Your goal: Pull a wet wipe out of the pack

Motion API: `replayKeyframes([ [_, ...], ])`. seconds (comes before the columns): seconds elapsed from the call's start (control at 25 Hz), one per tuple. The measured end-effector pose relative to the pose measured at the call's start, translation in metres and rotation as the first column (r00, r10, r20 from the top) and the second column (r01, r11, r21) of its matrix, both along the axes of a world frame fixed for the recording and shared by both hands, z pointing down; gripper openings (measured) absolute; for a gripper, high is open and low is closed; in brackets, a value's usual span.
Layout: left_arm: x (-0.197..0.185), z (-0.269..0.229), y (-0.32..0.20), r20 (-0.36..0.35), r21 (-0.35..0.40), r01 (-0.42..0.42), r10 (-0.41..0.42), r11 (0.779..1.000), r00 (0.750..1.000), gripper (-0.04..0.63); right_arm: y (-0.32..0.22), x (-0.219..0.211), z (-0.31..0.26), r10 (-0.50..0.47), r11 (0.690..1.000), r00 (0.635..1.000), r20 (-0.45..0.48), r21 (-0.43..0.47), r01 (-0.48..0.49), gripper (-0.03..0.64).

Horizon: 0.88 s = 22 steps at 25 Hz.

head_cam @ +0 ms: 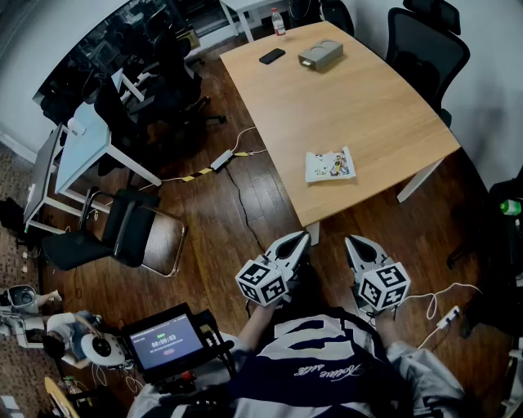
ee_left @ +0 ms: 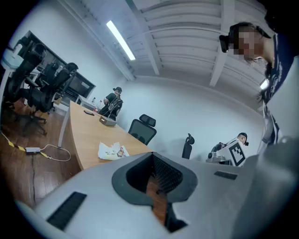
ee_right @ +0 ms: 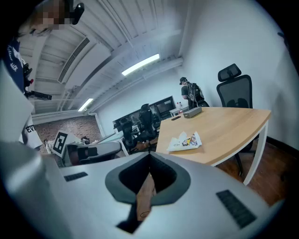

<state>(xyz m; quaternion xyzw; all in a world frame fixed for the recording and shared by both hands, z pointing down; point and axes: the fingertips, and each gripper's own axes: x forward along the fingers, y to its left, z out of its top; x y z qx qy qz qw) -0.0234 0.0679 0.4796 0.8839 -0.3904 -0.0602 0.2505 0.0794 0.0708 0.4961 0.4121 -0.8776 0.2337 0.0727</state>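
The wet wipe pack (head_cam: 330, 165) lies flat near the front edge of the wooden table (head_cam: 368, 90); it is white with colourful print. It also shows in the left gripper view (ee_left: 112, 151) and the right gripper view (ee_right: 185, 141). My left gripper (head_cam: 301, 239) and right gripper (head_cam: 351, 243) hang side by side over the floor, short of the table edge and well away from the pack. Both point towards the table. Each has its jaws shut with nothing between them (ee_left: 153, 156) (ee_right: 149, 156).
On the far end of the table lie a black phone (head_cam: 272, 55), a grey box (head_cam: 320, 54) and a bottle (head_cam: 279, 22). Office chairs (head_cam: 425, 41) stand along its right side. A folding chair (head_cam: 135, 233) and a cable (head_cam: 221, 159) are on the floor to the left.
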Motion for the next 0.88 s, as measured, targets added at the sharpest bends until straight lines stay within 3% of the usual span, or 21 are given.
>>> replayKeyframes([
  [0.24, -0.033, -0.002, -0.098, 0.018, -0.004, -0.04, 0.04, 0.999, 0.999, 0.003, -0.09, -0.031, -0.01, 0.024, 1.0, 0.999, 0.029, -0.003, -0.024, -0.005],
  [0.48, -0.061, 0.019, -0.169, 0.022, -0.061, -0.106, 0.107, 0.992, 0.994, 0.003, -0.153, -0.051, -0.003, 0.102, 0.994, 0.995, 0.02, -0.04, -0.101, -0.005],
  [0.72, -0.072, 0.052, -0.226, 0.025, -0.144, -0.146, 0.151, 0.979, 0.988, 0.003, -0.183, -0.052, 0.008, 0.179, 0.98, 0.984, -0.003, -0.093, -0.178, -0.005],
  [0.88, -0.062, 0.074, -0.236, 0.035, -0.211, -0.184, 0.196, 0.96, 0.98, 0.003, -0.187, -0.039, 0.018, 0.214, 0.967, 0.976, -0.043, -0.132, -0.218, -0.005],
])
